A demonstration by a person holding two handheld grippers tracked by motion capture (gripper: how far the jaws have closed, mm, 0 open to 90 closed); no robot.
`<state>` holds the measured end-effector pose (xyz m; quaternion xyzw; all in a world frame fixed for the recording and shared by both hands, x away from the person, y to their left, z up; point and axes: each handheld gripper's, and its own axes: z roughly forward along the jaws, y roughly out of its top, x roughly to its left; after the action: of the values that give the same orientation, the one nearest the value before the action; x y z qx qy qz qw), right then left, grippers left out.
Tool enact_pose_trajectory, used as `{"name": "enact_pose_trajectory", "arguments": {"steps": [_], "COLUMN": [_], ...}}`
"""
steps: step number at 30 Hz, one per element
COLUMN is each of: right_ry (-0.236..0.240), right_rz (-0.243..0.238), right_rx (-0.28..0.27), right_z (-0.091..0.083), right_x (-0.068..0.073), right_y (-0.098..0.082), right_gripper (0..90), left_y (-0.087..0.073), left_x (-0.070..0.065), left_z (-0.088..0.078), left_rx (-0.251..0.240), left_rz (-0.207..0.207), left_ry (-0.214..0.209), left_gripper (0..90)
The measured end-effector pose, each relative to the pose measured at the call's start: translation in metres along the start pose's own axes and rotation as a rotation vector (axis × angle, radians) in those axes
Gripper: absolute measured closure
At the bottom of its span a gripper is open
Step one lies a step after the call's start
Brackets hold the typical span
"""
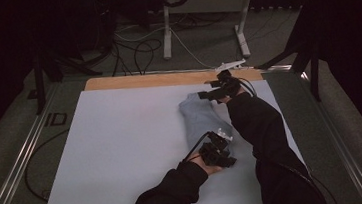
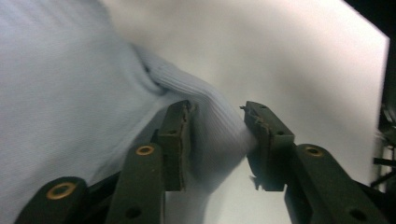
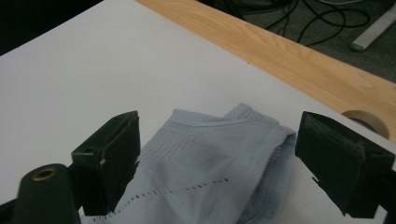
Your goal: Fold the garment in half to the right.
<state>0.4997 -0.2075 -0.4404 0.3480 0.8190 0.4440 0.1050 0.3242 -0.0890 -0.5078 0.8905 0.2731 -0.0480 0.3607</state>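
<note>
**Both claws loose around a folded pale-blue garment**

The left claw (image 2: 217, 140) has its jaws partly apart, with a ribbed edge of the pale-blue garment (image 2: 70, 93) bulging up between them. The cloth lies against the inner face of one jaw and stands just clear of the other, so the jaws bracket the fold without pinching it. In the high view this left claw (image 1: 222, 150) sits at the near end of the garment (image 1: 201, 117), carried by a hand in a dark sleeve (image 1: 177, 187).

The right claw (image 3: 217, 163) stands wide open above the far end of the garment (image 3: 205, 158), where folded layers and a line of small perforations show; neither jaw touches the cloth. In the high view the right claw (image 1: 213, 91) hovers by the garment's far corner.

The garment lies folded into a narrow strip on the white surface (image 1: 123, 147), right of its middle and running from near to far. Beyond the white sheet a strip of bare wood (image 1: 142, 80) edges the surface, and past that cables (image 1: 136, 48) trail across the floor around a metal stand (image 1: 167, 33).
</note>
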Motion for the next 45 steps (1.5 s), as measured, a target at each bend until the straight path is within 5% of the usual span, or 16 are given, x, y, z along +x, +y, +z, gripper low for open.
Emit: {"name": "enact_pose_trajectory", "arguments": {"steps": [5, 15, 20, 30, 34, 45], "right_ry": [0.006, -0.012, -0.019, -0.02, -0.017, -0.088], "right_rz": [-0.002, -0.012, -0.012, -0.006, 0.001, 0.043], "right_rx": [0.006, 0.022, 0.032, 0.044, 0.048, 0.047], "right_z": [0.003, 0.004, 0.006, 0.014, 0.019, 0.038], "right_x": [0.003, 0.003, 0.004, 0.006, 0.005, -0.005], "right_y": [-0.001, -0.004, -0.006, -0.007, -0.007, -0.005], "right_gripper": [14.0, 13.9, 13.9, 13.9, 13.8, 16.2], "left_y": [0.002, -0.007, -0.014, -0.042, -0.058, -0.12], "left_x": [-0.004, 0.002, 0.012, 0.022, 0.027, 0.046], "left_z": [-0.006, -0.052, -0.074, -0.109, -0.124, -0.162], "left_rx": [-0.026, -0.153, -0.216, -0.303, -0.323, -0.42], "left_rz": [0.016, 0.102, 0.09, 0.169, 0.15, 0.078], "left_ry": [-0.071, -0.042, -0.058, -0.083, -0.073, -0.009], "left_gripper": [58.3, 41.2, 34.4, 15.0, 0.7, 0.3]}}
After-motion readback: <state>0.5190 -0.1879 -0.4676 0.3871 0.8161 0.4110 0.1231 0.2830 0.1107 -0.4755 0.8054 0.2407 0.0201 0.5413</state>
